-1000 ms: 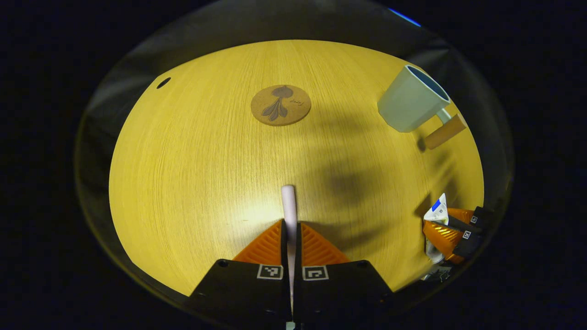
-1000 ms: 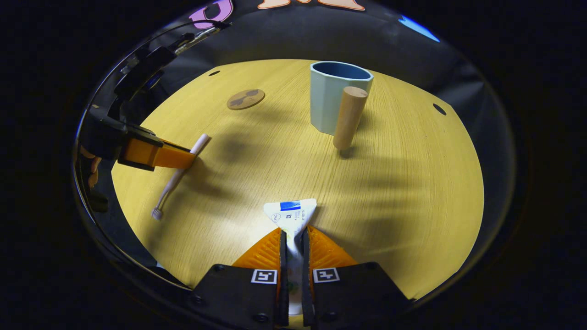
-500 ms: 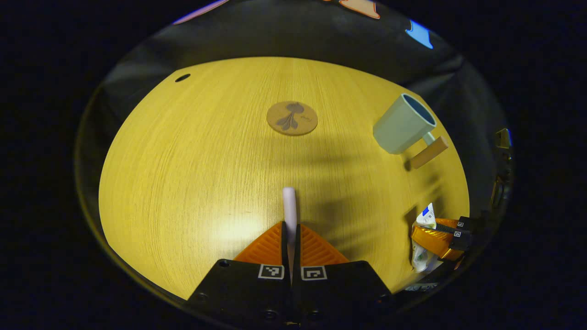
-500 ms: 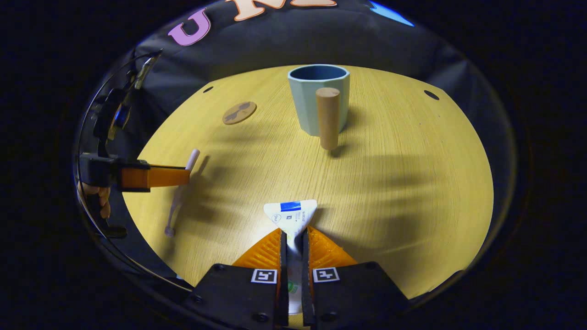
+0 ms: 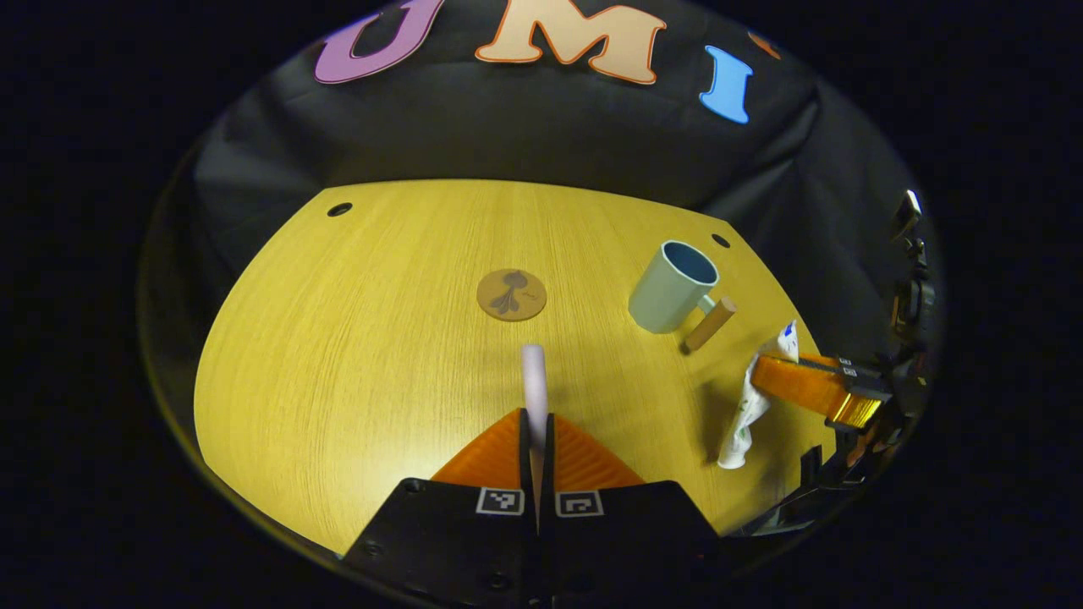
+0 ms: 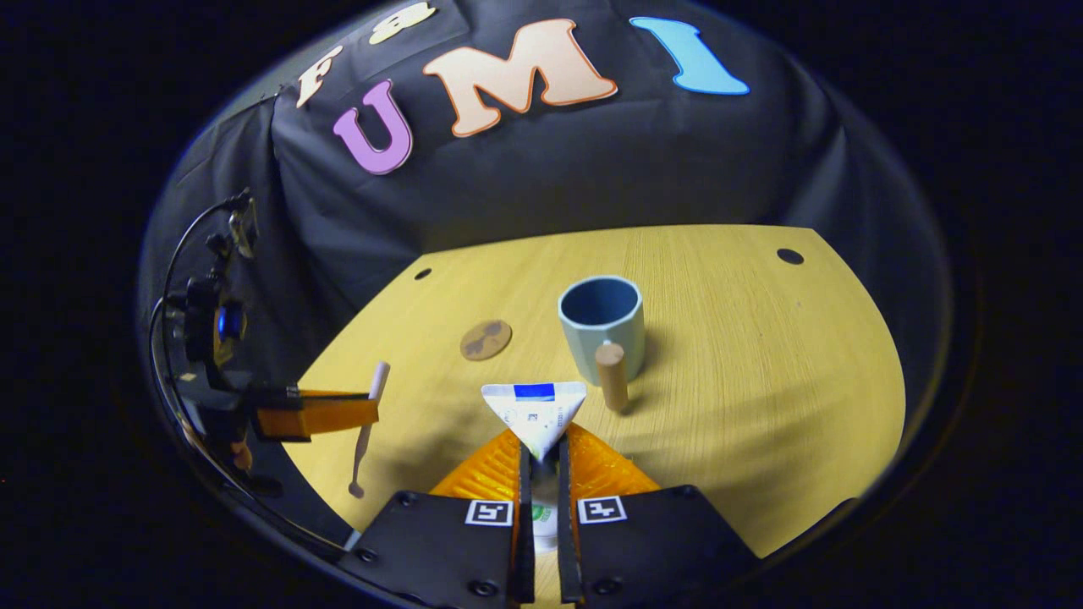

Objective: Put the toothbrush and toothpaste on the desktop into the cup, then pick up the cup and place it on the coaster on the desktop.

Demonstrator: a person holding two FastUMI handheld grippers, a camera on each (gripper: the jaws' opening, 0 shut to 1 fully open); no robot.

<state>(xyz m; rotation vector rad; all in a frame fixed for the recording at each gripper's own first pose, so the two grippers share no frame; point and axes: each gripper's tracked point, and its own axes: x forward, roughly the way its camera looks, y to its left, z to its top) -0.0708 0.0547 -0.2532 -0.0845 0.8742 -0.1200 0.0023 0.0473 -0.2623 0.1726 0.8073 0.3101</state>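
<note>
Gripping a slim white toothbrush, the left gripper hangs above the wooden desktop; the right gripper pinches a white toothpaste tube. Both might jam entering the pale-blue cup together.

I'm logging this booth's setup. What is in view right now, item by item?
desktop: one, yellow wood grain, under everything.
cup: one, pale blue-green with a wooden handle, upright on the desktop.
coaster: one, brown cork, flat on the desktop left of the cup, bare.
toothbrush: one, white, held above the desktop.
toothpaste: one tube, white with a blue band, held above the desktop.
left gripper: one, shut on the toothbrush.
right gripper: one, shut on the toothpaste.
</note>
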